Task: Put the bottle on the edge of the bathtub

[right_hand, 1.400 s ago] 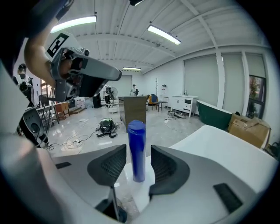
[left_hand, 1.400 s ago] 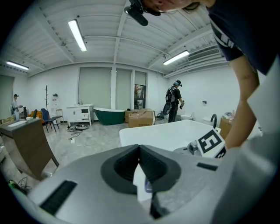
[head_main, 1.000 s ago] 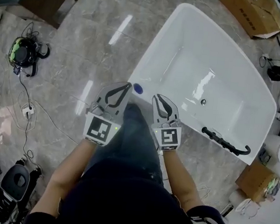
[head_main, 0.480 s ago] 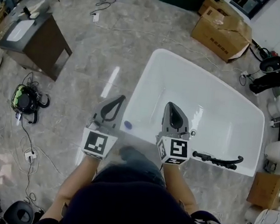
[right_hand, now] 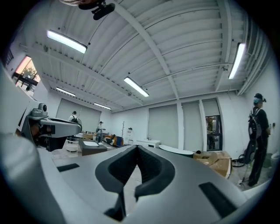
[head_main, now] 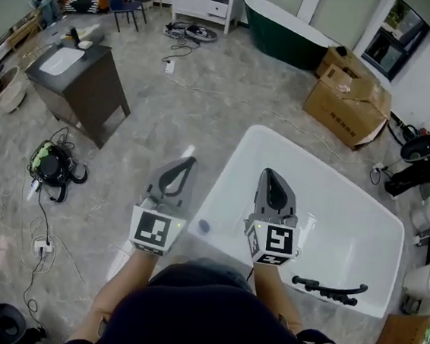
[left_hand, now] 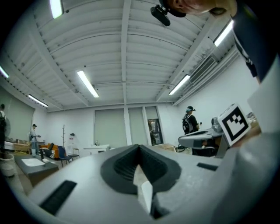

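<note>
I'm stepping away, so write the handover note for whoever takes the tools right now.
Left tool: shut, empty.
Right tool: shut, empty. Both are held level, in the air in front of the person, over the near end of the tub.
Bottle: the small blue-topped thing on the tub's near left rim looks to be it, though it is too small to be sure. Neither tool touches it.
Done: the placing appears finished.
Left: probably nothing, apart from checking that the bottle sits steady on the rim.
</note>
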`<state>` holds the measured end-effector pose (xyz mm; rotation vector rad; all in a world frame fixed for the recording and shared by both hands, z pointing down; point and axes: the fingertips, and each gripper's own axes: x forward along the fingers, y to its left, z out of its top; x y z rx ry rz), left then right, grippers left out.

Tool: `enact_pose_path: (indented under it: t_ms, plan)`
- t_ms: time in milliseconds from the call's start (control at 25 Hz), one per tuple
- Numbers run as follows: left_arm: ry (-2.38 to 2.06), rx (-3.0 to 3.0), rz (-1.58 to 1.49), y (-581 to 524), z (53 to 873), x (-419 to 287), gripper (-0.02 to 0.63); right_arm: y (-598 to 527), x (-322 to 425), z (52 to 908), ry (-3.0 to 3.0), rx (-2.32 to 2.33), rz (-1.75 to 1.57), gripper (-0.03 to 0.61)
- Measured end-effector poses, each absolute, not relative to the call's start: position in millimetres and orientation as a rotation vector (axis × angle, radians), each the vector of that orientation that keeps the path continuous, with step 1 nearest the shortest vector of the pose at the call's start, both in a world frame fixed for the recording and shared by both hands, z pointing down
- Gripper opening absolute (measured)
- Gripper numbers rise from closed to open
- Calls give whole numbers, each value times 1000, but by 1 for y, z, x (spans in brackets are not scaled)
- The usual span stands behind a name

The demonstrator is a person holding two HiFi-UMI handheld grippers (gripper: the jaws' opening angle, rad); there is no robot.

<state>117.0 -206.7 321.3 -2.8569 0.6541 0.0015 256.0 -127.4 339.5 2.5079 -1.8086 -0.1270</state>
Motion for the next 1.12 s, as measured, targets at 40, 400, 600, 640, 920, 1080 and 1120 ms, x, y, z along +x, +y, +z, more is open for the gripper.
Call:
enact_pose_path:
  t_ms: [40, 400, 600, 640, 920, 1080, 1120]
  plan:
    - [702, -2847, 1, -210, 317, 109, 2, -137, 249, 334, -1856, 2476, -139, 17]
    - [1394, -2575, 17, -247, 282, -62, 2, -250, 86, 300, -2441, 1947, -262, 17]
    - [1751, -2359, 8, -233, 277, -172, 2, -272, -22, 292, -2703, 1633, -293, 17]
    - [1808, -2313, 5, -226, 276, -193, 2, -271, -42, 292, -2745, 1575, -295, 17]
    - [2143, -1973, 6, -143, 264, -313, 2, -235, -174, 280, -3000, 1168, -315, 17]
    - [2283, -1813, -49, -96, 265, -364, 2, -208, -230, 272, -3080, 990, -335, 17]
    - [2312, -1779, -71, -86, 267, -376, 2, -201, -242, 271, -3095, 957, -340, 17]
